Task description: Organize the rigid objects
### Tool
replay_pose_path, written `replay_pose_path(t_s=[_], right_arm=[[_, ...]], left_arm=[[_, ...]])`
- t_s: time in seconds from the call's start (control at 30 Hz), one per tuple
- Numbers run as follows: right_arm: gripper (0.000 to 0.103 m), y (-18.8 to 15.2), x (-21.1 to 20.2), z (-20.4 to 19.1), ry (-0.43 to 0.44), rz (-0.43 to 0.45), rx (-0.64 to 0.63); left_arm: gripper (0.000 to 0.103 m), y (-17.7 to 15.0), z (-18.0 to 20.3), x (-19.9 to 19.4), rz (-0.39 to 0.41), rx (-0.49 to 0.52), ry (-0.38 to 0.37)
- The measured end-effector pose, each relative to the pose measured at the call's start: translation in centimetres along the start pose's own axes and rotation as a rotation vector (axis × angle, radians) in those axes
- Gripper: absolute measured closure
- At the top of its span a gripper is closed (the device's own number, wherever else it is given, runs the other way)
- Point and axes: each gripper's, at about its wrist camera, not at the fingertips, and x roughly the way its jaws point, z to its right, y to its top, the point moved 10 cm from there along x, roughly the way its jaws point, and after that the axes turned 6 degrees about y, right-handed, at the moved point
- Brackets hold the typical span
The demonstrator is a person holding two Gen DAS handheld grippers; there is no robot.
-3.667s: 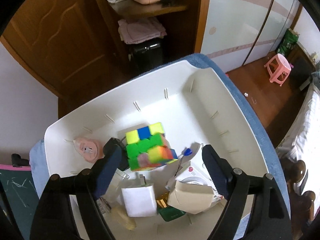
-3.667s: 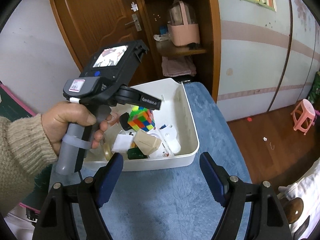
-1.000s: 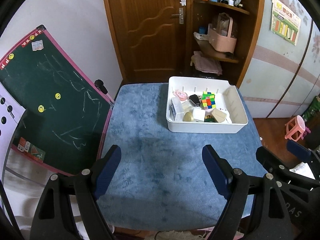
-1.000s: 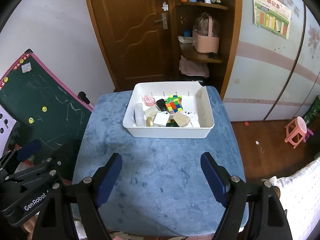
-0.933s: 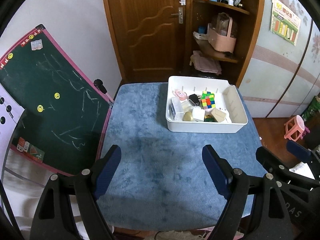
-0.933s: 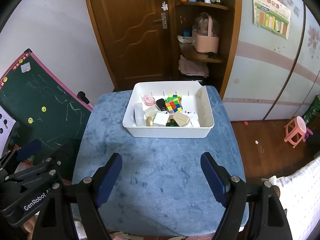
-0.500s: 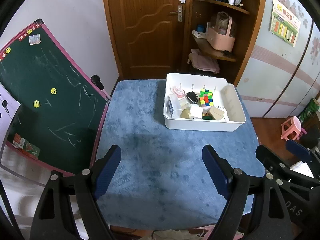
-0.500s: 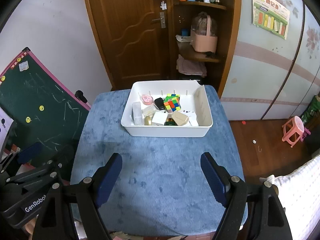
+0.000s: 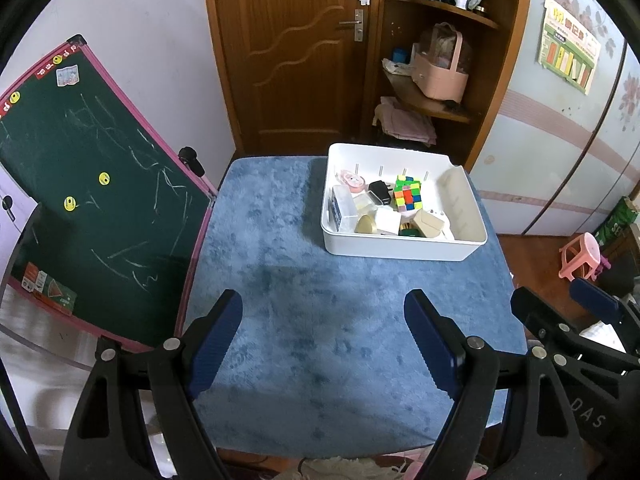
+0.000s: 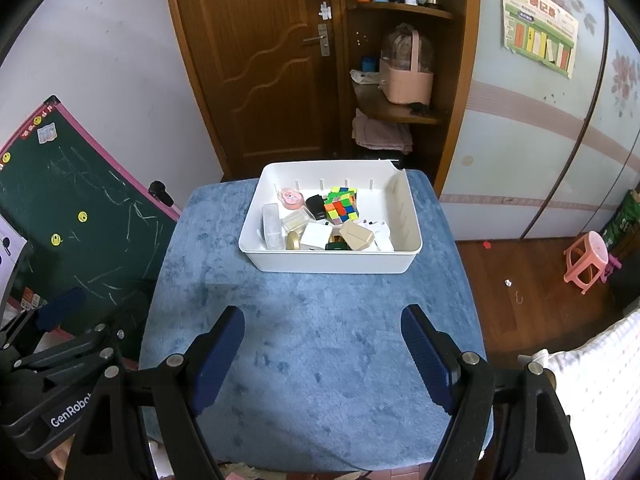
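With both the left gripper (image 9: 323, 334) and right gripper (image 10: 322, 346) now drawn back, spread wide and empty at the frame's bottom, the puzzle cube (image 10: 341, 205) is left among the items in the white bin (image 10: 332, 266) at upper centre, suggesting sorting is finished.

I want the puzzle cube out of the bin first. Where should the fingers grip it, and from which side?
Come from above. The puzzle cube sits tilted on the clutter in the white bin, top exposed. Grip two opposite flat faces; the black plug crowds its left, so turn the fingers to suit.
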Motion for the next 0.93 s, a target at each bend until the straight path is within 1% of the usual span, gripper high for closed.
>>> replay_pose_path(t_s=[0.67, 0.93], right_arm=[[0.022, 0.0, 0.0, 0.3, 0.003, 0.0, 0.002], [0.022, -0.4, 0.0, 1.3, 0.009, -0.008, 0.005]], left_arm=[[0.018, 0.0, 0.0, 0.1, -0.005, 0.0, -0.001], [0.018, -1.2, 1.0, 0.2, -0.021, -0.001, 0.0]])
